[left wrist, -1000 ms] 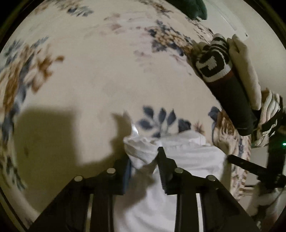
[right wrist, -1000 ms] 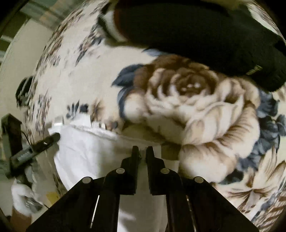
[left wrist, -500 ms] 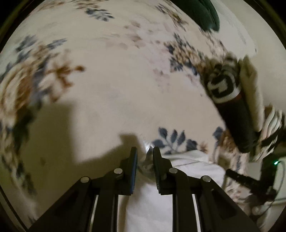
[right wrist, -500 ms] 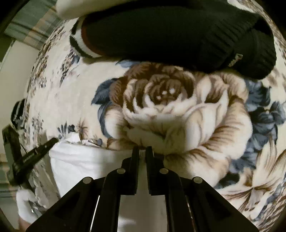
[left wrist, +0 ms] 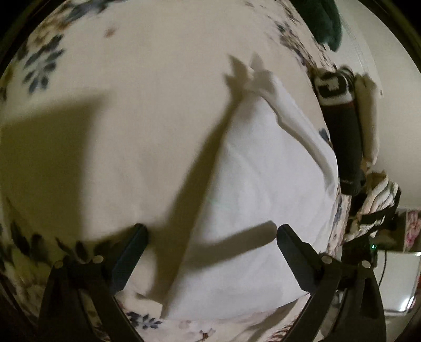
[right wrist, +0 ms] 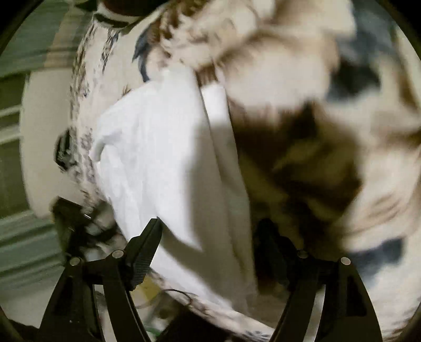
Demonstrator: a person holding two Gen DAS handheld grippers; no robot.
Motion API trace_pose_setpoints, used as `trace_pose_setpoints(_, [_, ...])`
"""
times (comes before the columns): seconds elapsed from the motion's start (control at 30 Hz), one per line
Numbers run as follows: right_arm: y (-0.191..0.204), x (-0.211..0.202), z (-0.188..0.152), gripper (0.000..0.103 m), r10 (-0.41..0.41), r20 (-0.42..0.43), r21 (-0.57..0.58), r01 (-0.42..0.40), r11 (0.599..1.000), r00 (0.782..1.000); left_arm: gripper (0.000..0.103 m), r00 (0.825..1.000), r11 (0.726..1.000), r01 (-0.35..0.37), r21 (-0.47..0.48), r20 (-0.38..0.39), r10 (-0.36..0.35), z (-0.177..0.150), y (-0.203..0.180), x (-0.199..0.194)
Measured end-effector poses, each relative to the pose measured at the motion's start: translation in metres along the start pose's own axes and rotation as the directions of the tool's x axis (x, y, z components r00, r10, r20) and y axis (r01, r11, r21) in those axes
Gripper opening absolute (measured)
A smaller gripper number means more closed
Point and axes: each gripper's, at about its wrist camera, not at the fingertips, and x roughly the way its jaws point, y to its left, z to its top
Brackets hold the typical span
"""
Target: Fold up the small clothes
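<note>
A white garment (left wrist: 252,179) lies spread flat on the floral blanket (left wrist: 131,105), its far corner pointing away. My left gripper (left wrist: 210,236) is wide open and empty, raised above the garment's near part. In the right wrist view the same white garment (right wrist: 163,157) lies left of centre on the blanket. My right gripper (right wrist: 210,231) is wide open and empty above the garment's near edge. This view is blurred by motion.
A pile of folded clothes lies along the right edge of the bed: a black and white knit (left wrist: 339,113), a cream piece (left wrist: 368,118) and a striped piece (left wrist: 379,192). A dark green cloth (left wrist: 326,23) lies at the far right. The blanket's edge (right wrist: 79,147) falls off at left.
Both grippers were shut on the white garment's edge; both have let go, opened wide and pulled back and up. The garment now lies spread out on the blanket.
</note>
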Motion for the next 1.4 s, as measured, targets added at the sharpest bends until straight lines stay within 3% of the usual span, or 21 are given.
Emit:
trace_pose_setpoints(0.07, [0.001, 0.007, -0.005, 0.077, 0.062, 0.012, 0.019, -0.062, 0.998, 0.998, 0.096, 1.0, 0.999, 0.012, 0.032, -0.006, -0.012, -0.003, -0.01, 0.002])
trace_pose_setpoints(0.1, [0.004, 0.01, -0.007, 0.073, 0.07, 0.013, 0.009, -0.07, 0.998, 0.997, 0.075, 1.0, 0.999, 0.024, 0.049, -0.005, -0.023, -0.004, -0.015, 0.002])
trace_pose_setpoints(0.13, [0.008, 0.014, -0.009, 0.056, 0.057, 0.013, -0.005, -0.057, 0.998, 0.998, 0.04, 1.0, 0.997, 0.028, 0.075, -0.011, -0.028, -0.005, -0.022, 0.003])
trace_pose_setpoints(0.2, [0.011, 0.018, -0.012, 0.03, 0.043, 0.019, -0.007, -0.043, 0.999, 0.999, 0.013, 0.999, 0.992, 0.037, 0.122, -0.019, -0.035, -0.006, -0.036, 0.004])
trace_pose_setpoints(0.33, [0.022, 0.005, -0.019, 0.018, 0.065, 0.069, -0.005, -0.065, 0.998, 0.995, 0.01, 0.998, 0.984, 0.054, 0.169, 0.026, -0.059, -0.003, -0.06, -0.018])
trace_pose_setpoints(0.57, [0.073, -0.064, -0.019, 0.016, 0.115, 0.181, -0.069, -0.104, 0.992, 0.977, 0.01, 0.984, 0.962, 0.135, 0.236, 0.083, -0.158, 0.03, -0.125, -0.082])
trace_pose_setpoints(0.73, [0.121, -0.132, -0.002, 0.016, 0.157, 0.277, -0.13, -0.125, 0.984, 0.948, 0.01, 0.969, 0.925, 0.175, 0.338, 0.107, -0.222, 0.07, -0.196, -0.118])
trace_pose_setpoints(0.83, [0.149, -0.18, 0.021, 0.016, 0.172, 0.339, -0.173, -0.118, 0.978, 0.925, 0.01, 0.955, 0.894, 0.198, 0.402, 0.126, -0.268, 0.094, -0.249, -0.133])
trace_pose_setpoints(0.97, [0.202, -0.249, 0.054, 0.016, 0.195, 0.429, -0.274, -0.078, 0.958, 0.882, 0.01, 0.923, 0.845, 0.215, 0.489, 0.182, -0.34, 0.125, -0.319, -0.16])
trace_pose_setpoints(1.07, [0.243, -0.3, 0.081, 0.016, 0.238, 0.497, -0.355, -0.055, 0.933, 0.834, 0.01, 0.896, 0.811, 0.21, 0.546, 0.224, -0.383, 0.153, -0.361, -0.172])
trace_pose_setpoints(1.13, [0.26, -0.321, 0.102, 0.016, 0.25, 0.534, -0.377, -0.037, 0.925, 0.808, 0.01, 0.888, 0.795, 0.183, 0.578, 0.249, -0.386, 0.171, -0.382, -0.169])
trace_pose_setpoints(1.23, [0.26, -0.331, 0.138, 0.016, 0.238, 0.567, -0.358, -0.024, 0.933, 0.789, 0.01, 0.908, 0.787, 0.14, 0.6, 0.238, -0.343, 0.2, -0.397, -0.13])
trace_pose_setpoints(1.3, [0.241, -0.323, 0.162, 0.016, 0.197, 0.582, -0.321, 0.0, 0.947, 0.789, 0.01, 0.939, 0.792, 0.09, 0.603, 0.214, -0.269, 0.217, -0.396, -0.083])
trace_pose_setpoints(1.4, [0.184, -0.283, 0.201, 0.016, 0.107, 0.556, -0.207, 0.013, 0.978, 0.824, 0.01, 0.978, 0.807, 0.021, 0.59, 0.155, -0.139, 0.233, -0.384, -0.01])
